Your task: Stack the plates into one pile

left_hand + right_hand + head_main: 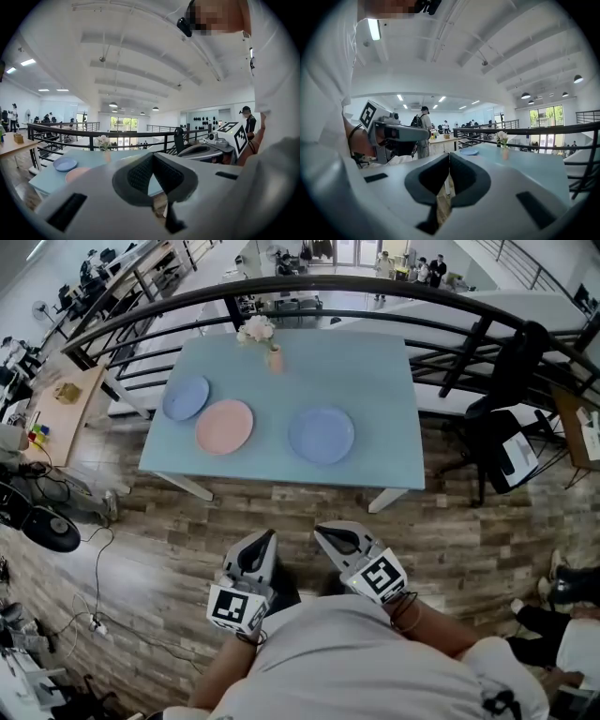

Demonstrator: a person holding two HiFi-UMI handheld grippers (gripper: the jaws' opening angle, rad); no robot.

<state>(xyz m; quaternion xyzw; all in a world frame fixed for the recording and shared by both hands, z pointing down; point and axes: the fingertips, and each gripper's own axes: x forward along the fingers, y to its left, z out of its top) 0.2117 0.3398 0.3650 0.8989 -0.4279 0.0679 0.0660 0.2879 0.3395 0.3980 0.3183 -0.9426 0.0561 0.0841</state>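
Three plates lie apart on the light blue worktop (375, 381), all on the person's side of the vase (273, 358): small blue plate (186, 397) to its left, pink plate (224, 426) left and nearer, large blue plate (322, 435) right and nearer. Left claw (268, 536) and right claw (321, 531) are closed and empty, well short of the vase, above the wood floor (141, 559).

A small vase (273, 359) of pale flowers (255, 330) stands upright near the far edge of the light blue table (375, 381). A black railing (394, 292) runs behind that edge; a black office chair (511, 427) stands beyond the right edge.
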